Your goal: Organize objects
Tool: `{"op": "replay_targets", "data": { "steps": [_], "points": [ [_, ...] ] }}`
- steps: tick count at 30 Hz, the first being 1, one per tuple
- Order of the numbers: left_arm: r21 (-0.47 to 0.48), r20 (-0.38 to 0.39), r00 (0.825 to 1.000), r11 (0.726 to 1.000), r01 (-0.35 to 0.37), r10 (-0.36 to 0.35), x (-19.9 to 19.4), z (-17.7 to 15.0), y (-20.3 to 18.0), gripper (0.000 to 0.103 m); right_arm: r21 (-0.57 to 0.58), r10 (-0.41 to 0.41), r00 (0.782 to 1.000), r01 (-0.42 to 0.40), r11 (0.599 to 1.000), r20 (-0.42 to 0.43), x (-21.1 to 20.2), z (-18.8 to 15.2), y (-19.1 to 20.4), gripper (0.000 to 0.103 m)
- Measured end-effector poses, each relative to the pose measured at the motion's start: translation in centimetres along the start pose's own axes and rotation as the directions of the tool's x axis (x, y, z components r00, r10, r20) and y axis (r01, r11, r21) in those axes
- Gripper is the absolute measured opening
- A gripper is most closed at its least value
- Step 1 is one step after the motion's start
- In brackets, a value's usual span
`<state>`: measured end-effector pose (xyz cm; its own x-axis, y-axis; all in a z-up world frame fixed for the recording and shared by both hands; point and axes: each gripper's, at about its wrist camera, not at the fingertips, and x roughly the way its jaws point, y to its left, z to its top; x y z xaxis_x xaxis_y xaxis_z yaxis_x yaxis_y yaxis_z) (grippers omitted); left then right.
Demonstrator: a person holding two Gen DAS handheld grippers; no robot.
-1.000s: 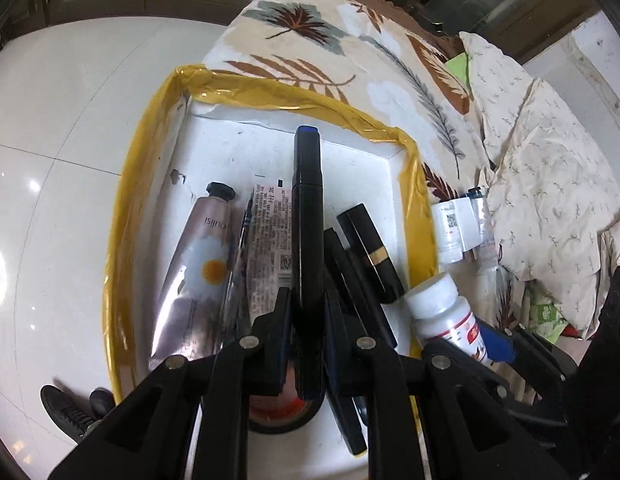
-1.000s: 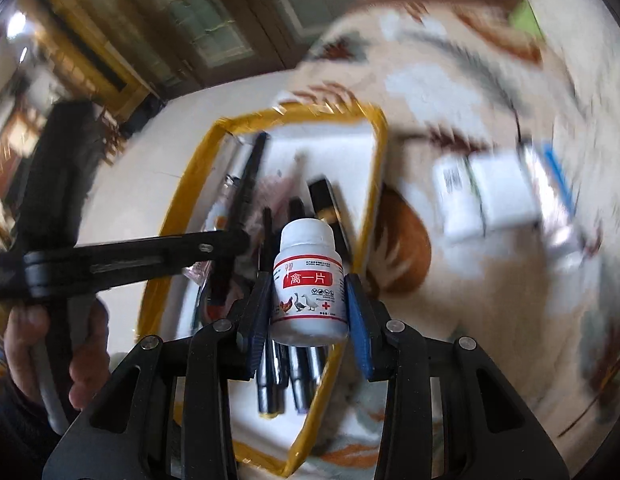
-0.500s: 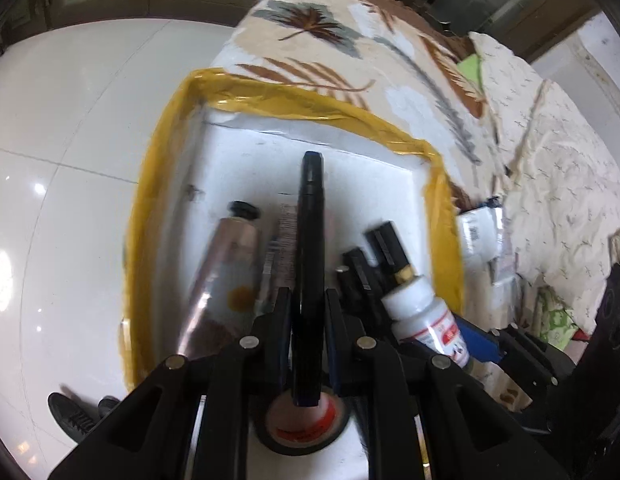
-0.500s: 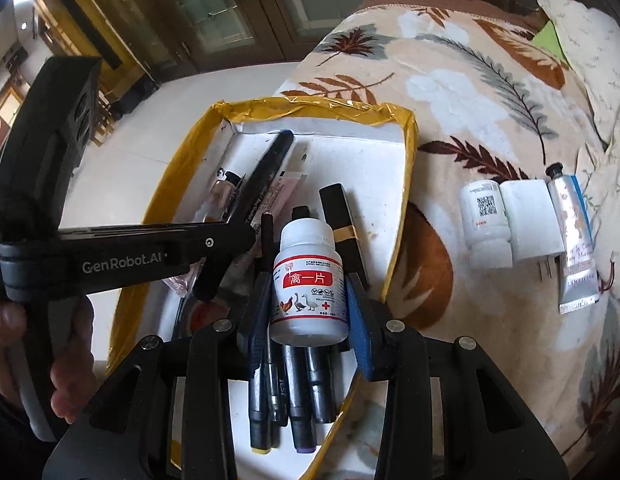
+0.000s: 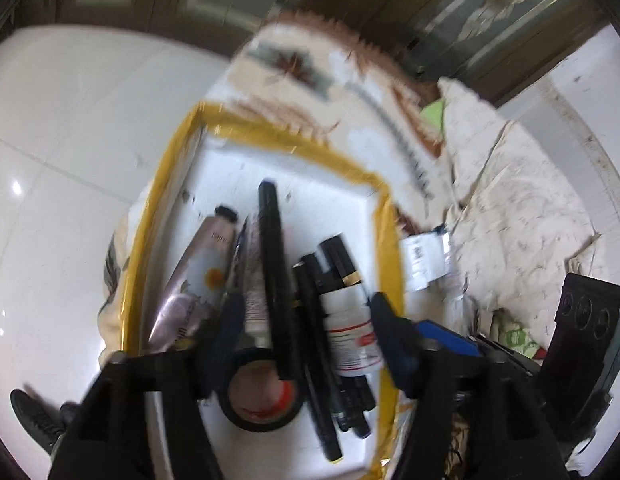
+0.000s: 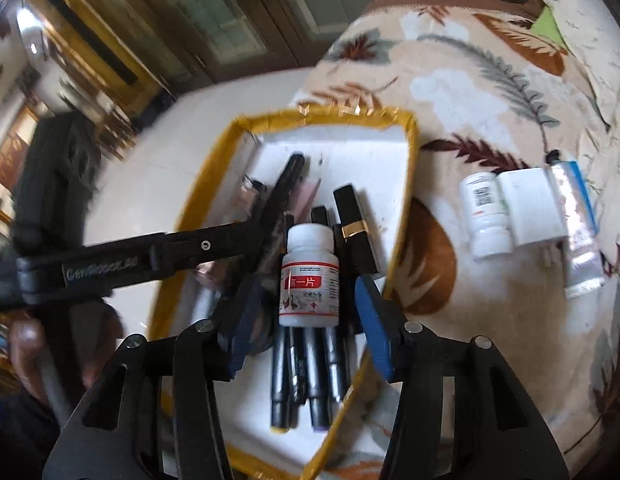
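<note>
In the yellow-taped white foam tray (image 6: 403, 184) on the leaf-print blanket (image 6: 469, 92), white plastic pill bottle with red label (image 6: 309, 276) lies on the row of black marker pens (image 6: 306, 364), free between the wide-open pads of the right gripper (image 6: 308, 320), neither pad touching it. Left gripper (image 5: 306, 340) also spread wide, holding nothing; long black marker (image 5: 274, 276) lies in the tray between its fingers, lower end over the black tape roll (image 5: 262, 392). Daisy-print hand cream tube (image 5: 194, 280) left of it, black lipstick with gold band (image 6: 355, 232) on the right side. Outside the tray on the blanket: small white bottle (image 6: 487, 216), white charger plug (image 6: 533, 212), silver-blue tube (image 6: 579, 228), side by side, touching.
</note>
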<state>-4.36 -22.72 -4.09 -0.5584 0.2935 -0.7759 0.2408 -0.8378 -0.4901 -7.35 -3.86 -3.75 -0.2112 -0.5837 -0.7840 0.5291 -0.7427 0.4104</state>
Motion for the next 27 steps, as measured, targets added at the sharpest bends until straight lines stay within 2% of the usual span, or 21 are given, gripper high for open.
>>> {"op": "replay_targets", "data": {
  "steps": [2,5,7,12,20,23,27],
  "points": [
    [0.034,0.032,0.999,0.999,0.016,-0.017,-0.7,-0.9,-1.4,0.069,-0.009,0.035,0.999,-0.035,0.999,0.021,-1.7,-0.3,-0.6,0.049],
    [0.06,0.037,0.999,0.998,0.032,-0.034,-0.7,-2.3,-3.4,0.069,-0.026,0.031,0.998,-0.03,0.999,0.059,-4.4,-1.2,-2.8,0.049],
    [0.087,0.032,0.999,0.996,0.024,-0.027,-0.2,-3.6,-5.0,0.069,0.002,-0.029,0.997,0.029,1.0,0.071,-5.7,-1.8,-5.5,0.049],
    [0.148,-0.037,0.999,0.989,0.007,-0.002,1.5,-6.0,-8.1,0.069,0.098,-0.137,0.987,0.128,0.987,0.084,-7.3,-2.3,-11.8,0.049],
    [0.17,-0.042,0.999,0.985,-0.002,0.009,1.3,-6.8,-10.7,0.069,0.123,-0.197,0.976,0.185,0.975,0.097,-5.8,1.3,-15.4,0.049],
    [0.154,-0.033,0.999,0.988,-0.004,0.009,1.2,-6.7,-10.7,0.069,0.133,-0.186,0.981,0.177,0.975,0.059,-4.5,2.3,-16.5,0.049],
    [0.129,-0.037,0.999,0.992,-0.005,0.01,1.6,-5.8,-10.9,0.069,0.139,-0.176,0.984,0.17,0.975,0.027,-3.1,2.6,-17.5,0.036]
  ]
}}
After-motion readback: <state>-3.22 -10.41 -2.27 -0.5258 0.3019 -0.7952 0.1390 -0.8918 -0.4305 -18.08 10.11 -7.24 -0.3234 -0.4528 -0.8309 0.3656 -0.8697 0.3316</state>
